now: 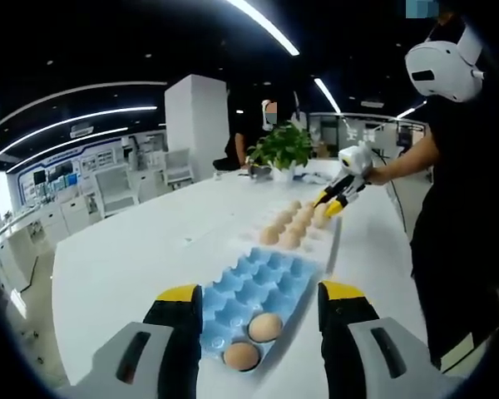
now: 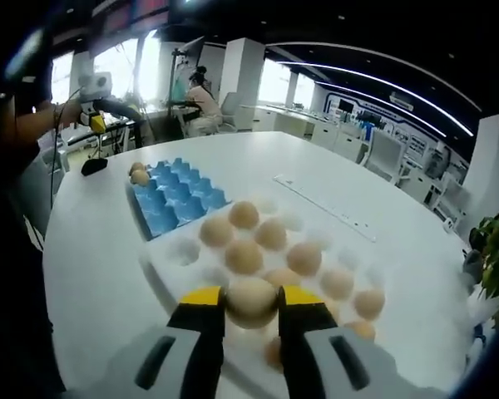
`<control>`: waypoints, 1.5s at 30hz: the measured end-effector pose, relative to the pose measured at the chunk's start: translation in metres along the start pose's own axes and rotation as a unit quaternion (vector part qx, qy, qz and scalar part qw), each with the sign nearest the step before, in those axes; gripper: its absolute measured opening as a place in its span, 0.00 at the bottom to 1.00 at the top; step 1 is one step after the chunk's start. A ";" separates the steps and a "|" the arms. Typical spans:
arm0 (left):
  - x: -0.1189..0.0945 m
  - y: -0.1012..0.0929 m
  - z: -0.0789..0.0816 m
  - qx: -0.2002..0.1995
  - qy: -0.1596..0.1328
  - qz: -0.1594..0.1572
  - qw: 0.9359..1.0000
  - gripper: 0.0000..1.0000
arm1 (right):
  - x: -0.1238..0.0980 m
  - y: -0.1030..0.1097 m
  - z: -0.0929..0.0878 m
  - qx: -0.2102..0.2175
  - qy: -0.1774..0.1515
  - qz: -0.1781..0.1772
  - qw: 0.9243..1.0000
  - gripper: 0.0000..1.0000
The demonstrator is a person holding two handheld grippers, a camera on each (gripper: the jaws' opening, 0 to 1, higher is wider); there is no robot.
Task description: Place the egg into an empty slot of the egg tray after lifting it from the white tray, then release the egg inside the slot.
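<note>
- The right gripper (image 2: 251, 309) pinches a tan egg (image 2: 251, 301) between its two yellow-tipped jaws, in the right gripper view.
- Directly beneath and ahead of this claw sits the white tray (image 2: 176, 253), with about nine more eggs resting in its cups; several cups on the near-left side are bare.
- Whether the held egg has cleared its cup or only sits squeezed in place is hard to judge from this angle; it looks slightly raised.
- Further ahead and to the left of the claw lies the blue egg tray (image 2: 176, 198), touching or just beside the white tray. Two eggs rest at its far end; the other slots look empty.
- In the left gripper view, the left gripper (image 1: 258, 307) hovers with its jaws spread wide and nothing between them.
- Between and just beyond those spread jaws lies the blue egg tray, with two eggs in its nearest slots.
- Past it, the white tray and the right gripper are seen in the distance, held by a person in dark clothes.
- Step in hand: the lift, with the grasp already made.
- The next move likely calls for raising the egg straight up, carrying it forward and left over the blue egg tray, lowering it into an empty slot, then parting the jaws gently.
</note>
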State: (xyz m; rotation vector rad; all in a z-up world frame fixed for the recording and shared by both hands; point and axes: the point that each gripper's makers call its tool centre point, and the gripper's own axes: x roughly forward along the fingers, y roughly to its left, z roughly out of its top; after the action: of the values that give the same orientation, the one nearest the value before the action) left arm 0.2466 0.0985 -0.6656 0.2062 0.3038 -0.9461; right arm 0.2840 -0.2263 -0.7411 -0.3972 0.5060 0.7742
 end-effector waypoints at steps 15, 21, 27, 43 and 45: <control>0.000 0.003 0.000 0.001 0.001 0.004 1.000 0.56 | 0.013 0.020 0.031 -0.020 -0.026 0.031 0.999 0.24; -0.001 0.004 -0.002 0.001 0.004 0.005 1.000 0.56 | 0.022 0.029 0.039 -0.026 -0.031 0.046 0.998 0.24; -0.001 0.004 -0.002 0.003 0.005 0.003 1.000 0.56 | 0.031 0.044 0.051 -0.036 -0.041 0.067 0.996 0.24; -0.005 0.005 -0.004 0.002 0.005 0.006 1.000 0.55 | 0.063 0.093 0.088 -0.056 -0.070 0.130 0.987 0.25; -0.005 0.005 -0.004 0.002 0.005 0.006 1.000 0.55 | 0.066 0.097 0.090 -0.057 -0.072 0.133 0.987 0.25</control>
State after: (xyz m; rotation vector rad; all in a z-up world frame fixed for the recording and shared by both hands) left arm 0.2471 0.1066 -0.6677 0.2160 0.3098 -0.9340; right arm 0.2779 -0.0804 -0.7200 -0.3799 0.3847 1.0855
